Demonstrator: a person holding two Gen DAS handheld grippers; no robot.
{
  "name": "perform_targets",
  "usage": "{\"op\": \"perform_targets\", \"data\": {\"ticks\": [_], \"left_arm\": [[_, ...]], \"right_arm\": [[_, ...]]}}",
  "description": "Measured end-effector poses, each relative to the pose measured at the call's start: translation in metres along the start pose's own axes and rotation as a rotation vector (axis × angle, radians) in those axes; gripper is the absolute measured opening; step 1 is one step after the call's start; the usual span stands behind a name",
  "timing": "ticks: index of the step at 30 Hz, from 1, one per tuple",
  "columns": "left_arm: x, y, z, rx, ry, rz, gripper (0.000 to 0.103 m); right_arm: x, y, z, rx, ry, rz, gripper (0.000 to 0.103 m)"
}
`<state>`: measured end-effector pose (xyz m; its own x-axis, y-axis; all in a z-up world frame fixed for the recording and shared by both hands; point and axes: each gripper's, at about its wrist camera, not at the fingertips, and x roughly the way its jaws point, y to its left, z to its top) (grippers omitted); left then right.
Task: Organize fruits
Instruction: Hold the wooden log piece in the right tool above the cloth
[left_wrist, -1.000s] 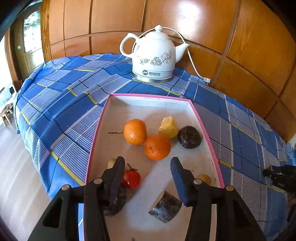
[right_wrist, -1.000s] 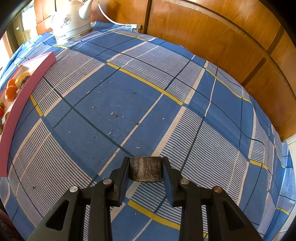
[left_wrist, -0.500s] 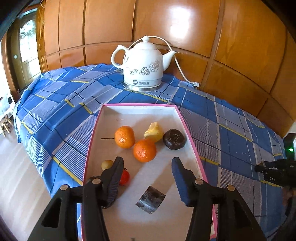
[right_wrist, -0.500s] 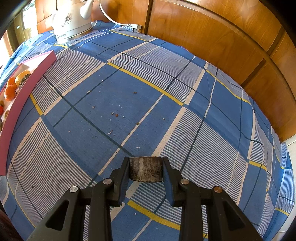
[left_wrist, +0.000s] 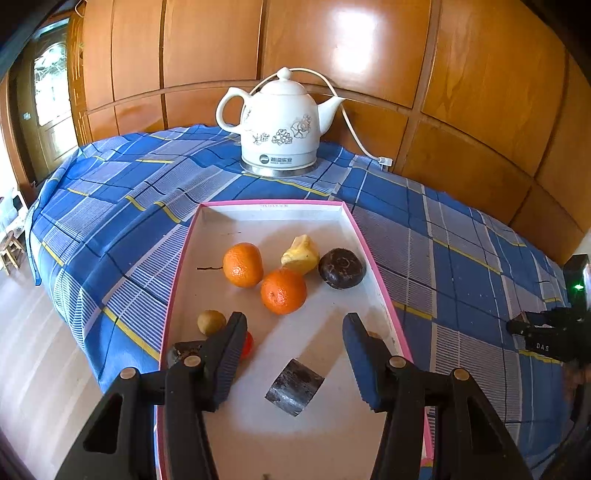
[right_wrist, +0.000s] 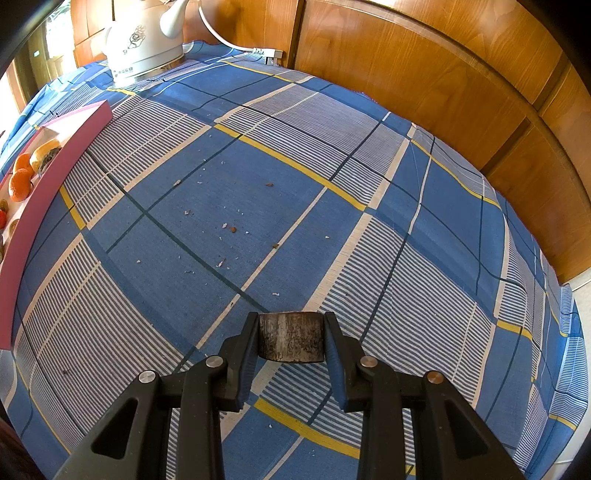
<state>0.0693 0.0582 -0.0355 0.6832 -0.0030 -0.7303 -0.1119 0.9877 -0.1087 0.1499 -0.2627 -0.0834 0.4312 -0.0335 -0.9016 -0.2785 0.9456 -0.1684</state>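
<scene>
left gripper (left_wrist: 293, 341): fingers spread, has risen clear of tray (left_wrist: 373, 254); dark chunk (left_wrist: 294, 387) released inside, at 6 o'clock of oranges (left_wrist: 283, 291). right gripper (right_wrist: 290, 341): unchanged, pinching second chunk (right_wrist: 290, 336) above table (right_wrist: 221, 206), next for tray.

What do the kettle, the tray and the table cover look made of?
Kettle: glazed ceramic by its glossy white body and floral print, though it could be enamel. Tray: likely matte cardboard, white inside, with thin pink walls. Table cover: woven cloth, with plaid weave and creases visible.
</scene>
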Motion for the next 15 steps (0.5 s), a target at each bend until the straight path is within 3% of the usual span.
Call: {"op": "perform_targets", "data": {"ticks": [15], "left_arm": [[-0.0002,0.0028,-0.0010,-0.011,0.002,0.003,0.055]], "right_arm": [[-0.0023,0.0050,0.0025,-0.001,-0.011,0.107,0.033]]}}
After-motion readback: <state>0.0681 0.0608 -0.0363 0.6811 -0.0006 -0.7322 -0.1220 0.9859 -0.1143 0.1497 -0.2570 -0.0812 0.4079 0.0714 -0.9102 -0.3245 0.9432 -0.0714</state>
